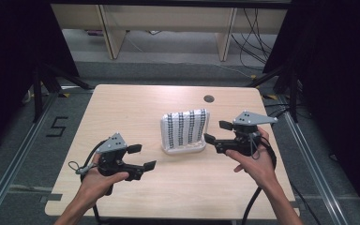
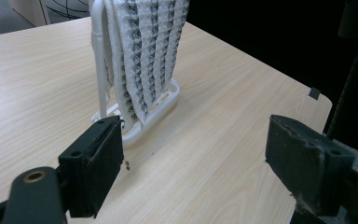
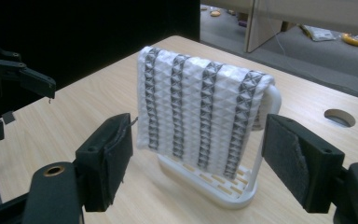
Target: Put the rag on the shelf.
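A white towel (image 1: pixel 185 124) with dark grey stripes hangs over a small white rack (image 1: pixel 187 150) near the middle of the pale wooden table (image 1: pixel 136 108). My left gripper (image 1: pixel 143 157) is open, low over the table to the left of the rack and pointing toward it. In the left gripper view the towel (image 2: pixel 144 51) and rack (image 2: pixel 161 105) stand edge-on beyond the wide-apart jaws (image 2: pixel 193 135). My right gripper (image 1: pixel 217 131) is open just right of the rack. In the right gripper view the towel (image 3: pixel 200 102) and rack (image 3: pixel 219 191) lie ahead between its jaws (image 3: pixel 198 140), untouched.
A round cable hole (image 1: pixel 209 98) sits in the table behind the rack. Black curtains flank both sides. Wooden furniture legs (image 1: pixel 110 33) and cables lie on the floor beyond the far edge. A floor marking reads 5 (image 1: pixel 57 126) at left.
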{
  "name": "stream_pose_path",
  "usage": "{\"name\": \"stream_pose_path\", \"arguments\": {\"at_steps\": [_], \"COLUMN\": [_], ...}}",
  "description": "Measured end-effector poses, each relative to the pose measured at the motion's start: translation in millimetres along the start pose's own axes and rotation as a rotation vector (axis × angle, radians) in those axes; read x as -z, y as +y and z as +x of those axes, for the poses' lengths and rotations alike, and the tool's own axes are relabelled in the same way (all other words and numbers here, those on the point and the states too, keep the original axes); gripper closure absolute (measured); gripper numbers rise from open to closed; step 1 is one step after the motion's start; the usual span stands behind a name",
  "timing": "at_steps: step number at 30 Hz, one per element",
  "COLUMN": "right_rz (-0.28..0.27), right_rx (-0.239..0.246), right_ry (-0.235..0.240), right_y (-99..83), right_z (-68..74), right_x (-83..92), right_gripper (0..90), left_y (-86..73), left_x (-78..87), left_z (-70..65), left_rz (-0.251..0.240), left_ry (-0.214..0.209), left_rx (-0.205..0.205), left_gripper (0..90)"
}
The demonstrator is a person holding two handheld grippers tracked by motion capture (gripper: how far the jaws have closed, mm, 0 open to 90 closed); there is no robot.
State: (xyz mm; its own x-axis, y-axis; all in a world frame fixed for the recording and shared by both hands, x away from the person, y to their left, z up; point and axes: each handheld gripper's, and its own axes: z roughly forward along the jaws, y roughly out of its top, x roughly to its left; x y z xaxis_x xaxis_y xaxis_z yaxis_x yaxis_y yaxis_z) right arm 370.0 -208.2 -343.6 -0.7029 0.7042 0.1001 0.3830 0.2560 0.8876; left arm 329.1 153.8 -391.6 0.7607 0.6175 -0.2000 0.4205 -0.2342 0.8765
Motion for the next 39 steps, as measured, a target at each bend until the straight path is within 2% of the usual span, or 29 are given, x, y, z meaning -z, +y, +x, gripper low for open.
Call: {"name": "stream_pose_path", "arguments": {"at_steps": [1,2,3,5,6,8,9,11,13,16,17,18,20,21,22,23,24,25,26,27,31,32,34,36,37,39], "right_rz": [0.000,-0.005,0.005,-0.001,0.005,0.002,0.001,0.010,0.009,0.004,0.010,0.001,0.020,0.027,0.012,0.020,0.025,0.025,0.032,0.039,0.034,0.044,0.047,0.040,0.046,0.044], "right_rx": [0.014,0.006,0.012,0.024,0.002,0.005,0.023,0.000,0.018,0.035,0.024,0.046,0.037,0.016,0.045,0.016,0.015,0.036,0.012,0.007,0.027,0.008,0.010,0.031,0.013,0.029], "right_ry": [0.008,0.022,0.011,0.021,0.012,0.019,0.020,0.015,0.017,0.004,0.004,0.017,0.005,0.001,0.000,0.000,-0.002,-0.002,-0.001,-0.004,0.000,0.001,0.002,-0.002,-0.011,-0.012], "right_y": [-0.5,-1.4,-2.6,-4.0,-5.3,-8.4,-9.6,-12.2,-14.6,-18.6,-20.4,-21.7,-25.3,-26.6,-27.9,-30.0,-30.9,-32.0,-34.0,-35.4,-43.2,-44.6,-48.4,-52.1,-54.8,-58.1], "right_z": [-0.1,1.2,2.1,1.8,4.0,5.5,5.3,8.9,10.1,11.7,13.4,12.0,13.5,15.1,12.9,15.1,15.3,13.6,15.4,15.6,14.7,15.7,17.8,18.0,20.7,20.9], "right_x": [-0.1,-0.9,-0.1,-0.4,0.5,0.6,0.9,2.0,3.1,4.6,4.9,3.3,4.7,5.2,4.0,4.2,4.7,4.5,4.6,5.4,5.5,6.4,7.2,7.7,9.4,9.7], "right_gripper": [25.7,25.6,25.6,25.6,25.7,25.5,25.3,25.2,25.2,24.9,24.9,24.7,24.6,24.6,24.6,24.6,24.6,24.5,24.5,24.5,24.5,24.4,24.3,24.0,23.8,23.8], "left_y": [-1.1,-3.1,-4.5,-7.3,-9.5,-13.4,-14.8,-18.3,-22.2,-28.7,-30.2,-32.4,-35.5,-36.9,-38.6,-39.4,-40.5,-41.8,-43.1,-44.8,-50.2,-51.4,-55.1,-58.5,-59.6,-61.7], "left_x": [0.0,0.3,0.0,1.3,2.0,3.2,3.9,4.5,6.2,9.3,10.0,10.7,11.5,11.9,12.2,12.3,12.5,12.3,12.3,11.9,12.3,12.4,12.9,14.1,14.1,14.7], "left_z": [-1.1,-2.4,-2.7,-4.8,-5.7,-7.2,-7.9,-9.0,-8.6,-6.5,-6.3,-6.2,-6.4,-6.5,-6.5,-7.0,-7.4,-7.7,-8.1,-7.7,-9.1,-9.2,-10.2,-10.4,-10.7,-10.2], "left_rz": [-0.001,-0.001,-0.006,-0.005,-0.010,-0.016,-0.013,-0.001,0.017,0.008,0.007,0.005,0.002,0.003,0.003,0.004,0.008,0.007,0.009,0.005,0.009,0.013,0.028,0.028,0.020,0.012], "left_ry": [0.000,0.003,-0.003,0.005,0.004,0.000,0.009,0.019,0.037,0.030,0.028,0.029,0.031,0.032,0.032,0.038,0.041,0.042,0.042,0.034,0.037,0.037,0.040,0.040,0.039,0.035], "left_rx": [-0.002,-0.015,-0.017,-0.016,-0.017,-0.026,-0.031,-0.050,-0.074,-0.063,-0.061,-0.060,-0.055,-0.055,-0.058,-0.058,-0.060,-0.057,-0.053,-0.056,-0.055,-0.055,-0.064,-0.065,-0.059,-0.060], "left_gripper": [18.5,18.5,18.5,18.5,18.5,18.5,18.5,18.5,18.5,18.5,18.5,18.5,18.5,18.5,18.5,18.5,18.5,18.5,18.5,18.5,18.5,18.5,18.5,18.5,18.5,18.5]}}
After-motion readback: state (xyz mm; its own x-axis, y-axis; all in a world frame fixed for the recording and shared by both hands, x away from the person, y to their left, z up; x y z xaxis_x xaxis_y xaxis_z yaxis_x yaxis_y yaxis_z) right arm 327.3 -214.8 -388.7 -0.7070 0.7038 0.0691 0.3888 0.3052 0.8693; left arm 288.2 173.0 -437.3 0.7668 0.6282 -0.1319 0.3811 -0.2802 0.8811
